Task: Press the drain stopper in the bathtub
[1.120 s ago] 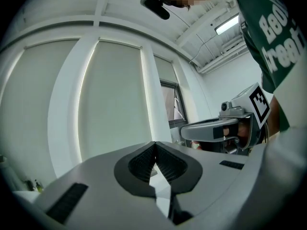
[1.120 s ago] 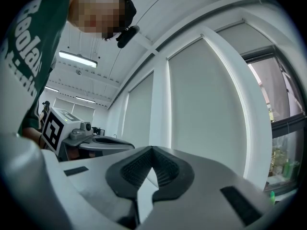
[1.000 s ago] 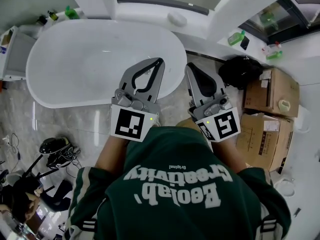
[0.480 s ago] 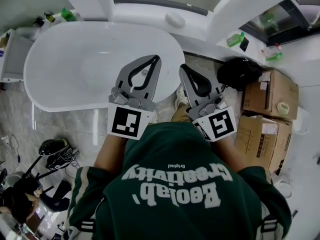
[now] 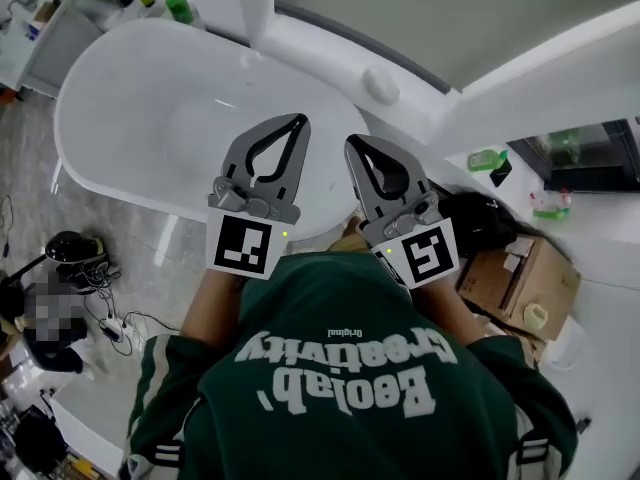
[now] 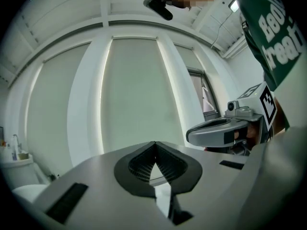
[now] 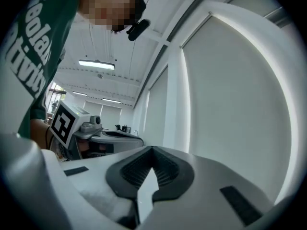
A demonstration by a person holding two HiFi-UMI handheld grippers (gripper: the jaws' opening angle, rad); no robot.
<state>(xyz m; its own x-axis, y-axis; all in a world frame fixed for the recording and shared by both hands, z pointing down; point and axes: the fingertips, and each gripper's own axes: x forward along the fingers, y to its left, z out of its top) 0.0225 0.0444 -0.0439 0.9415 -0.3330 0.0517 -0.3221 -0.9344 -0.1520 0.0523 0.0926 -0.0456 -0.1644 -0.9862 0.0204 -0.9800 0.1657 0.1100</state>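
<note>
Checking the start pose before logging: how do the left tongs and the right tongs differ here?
The left tongs hang over the tub basin, while the right tongs sit at its end rim. The left tongs lean rightward and the right tongs lean leftward, so their tips converge. Both are shut and empty.

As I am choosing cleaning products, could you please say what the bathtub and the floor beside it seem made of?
Bathtub: glossy smooth white, soft highlights on its curved wall; likely acrylic or enamel, cannot tell which. Floor: polished pale tile with marble-like veining and a bright reflected streak; stone or porcelain, unclear.
</note>
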